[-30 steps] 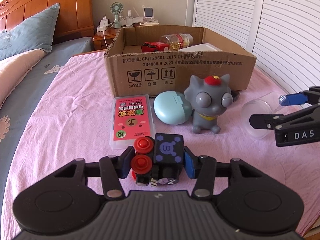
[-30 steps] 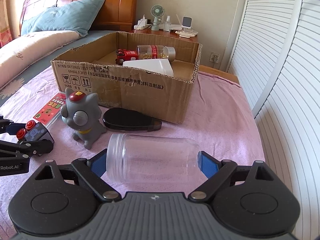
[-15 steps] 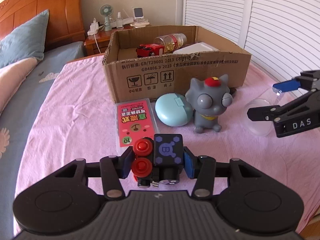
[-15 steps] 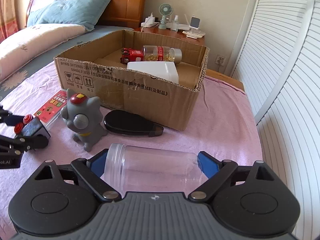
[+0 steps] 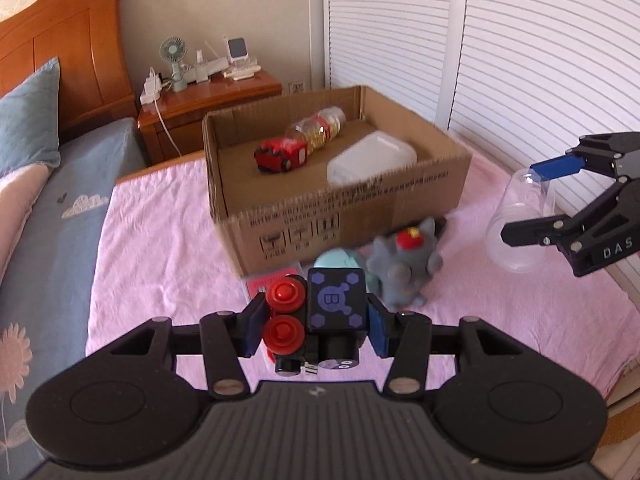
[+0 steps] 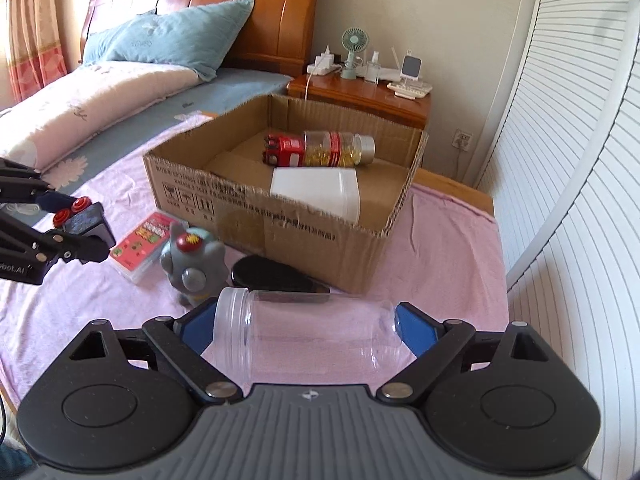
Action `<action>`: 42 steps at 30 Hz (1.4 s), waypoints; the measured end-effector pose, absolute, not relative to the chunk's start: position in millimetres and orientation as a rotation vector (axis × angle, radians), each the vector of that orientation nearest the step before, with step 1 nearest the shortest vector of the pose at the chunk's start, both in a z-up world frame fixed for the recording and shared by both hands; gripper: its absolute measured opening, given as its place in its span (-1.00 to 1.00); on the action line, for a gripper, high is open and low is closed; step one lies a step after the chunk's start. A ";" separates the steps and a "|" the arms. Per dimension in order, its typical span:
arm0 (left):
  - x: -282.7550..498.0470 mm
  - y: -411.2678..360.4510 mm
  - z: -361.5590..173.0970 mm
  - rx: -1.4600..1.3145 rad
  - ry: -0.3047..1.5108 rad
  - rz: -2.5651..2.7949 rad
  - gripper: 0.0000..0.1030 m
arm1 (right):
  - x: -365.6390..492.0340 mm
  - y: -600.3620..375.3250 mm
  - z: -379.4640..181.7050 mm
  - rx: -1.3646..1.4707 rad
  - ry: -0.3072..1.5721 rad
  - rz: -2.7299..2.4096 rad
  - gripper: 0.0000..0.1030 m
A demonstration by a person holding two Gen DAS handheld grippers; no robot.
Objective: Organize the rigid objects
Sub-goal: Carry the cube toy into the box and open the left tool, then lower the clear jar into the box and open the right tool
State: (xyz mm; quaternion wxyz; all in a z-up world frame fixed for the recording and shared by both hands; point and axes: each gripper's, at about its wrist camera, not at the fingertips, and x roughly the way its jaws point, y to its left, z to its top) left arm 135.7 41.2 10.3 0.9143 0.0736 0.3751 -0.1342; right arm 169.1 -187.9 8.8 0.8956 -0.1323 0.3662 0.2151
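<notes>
The task looks partly done. Three things already lie in the cardboard box (image 6: 376, 236): a red toy car (image 6: 280, 148), a bottle of yellow capsules (image 6: 340, 148) and a white container (image 6: 316, 190).

The left gripper (image 5: 316, 330) is clamped on a black toy block with red wheels (image 5: 316, 312), held clear of the pink bedcover (image 5: 160, 248), with the box ahead of it. The right gripper (image 6: 308, 332) is closed end to end on a clear plastic jar (image 6: 312, 332) lying sideways between its pads, also off the cover, the box just ahead.

Both seem bound for the box. Below and in front of the grippers, a grey cat figure (image 6: 194, 264), a card pack (image 6: 140, 246), a pale blue case (image 5: 340, 260) and a black case (image 6: 276, 276) are not yet packed.
</notes>
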 end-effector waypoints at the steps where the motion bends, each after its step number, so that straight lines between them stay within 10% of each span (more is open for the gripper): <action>1: 141.6 41.3 14.8 0.150 0.765 -0.279 -0.04 | 170.5 -187.6 13.2 -0.273 0.749 0.450 0.84; 24: 311.0 37.0 -0.8 0.098 0.809 -0.218 -0.02 | 241.4 -175.0 28.1 -0.251 0.717 0.444 0.84; 27: 311.5 38.0 -0.4 0.096 0.798 -0.208 0.74 | 246.5 -173.2 29.2 -0.250 0.716 0.442 0.84; 42: 232.3 50.2 43.4 0.149 0.748 -0.250 0.90 | 302.9 -153.4 40.6 -0.241 0.739 0.450 0.84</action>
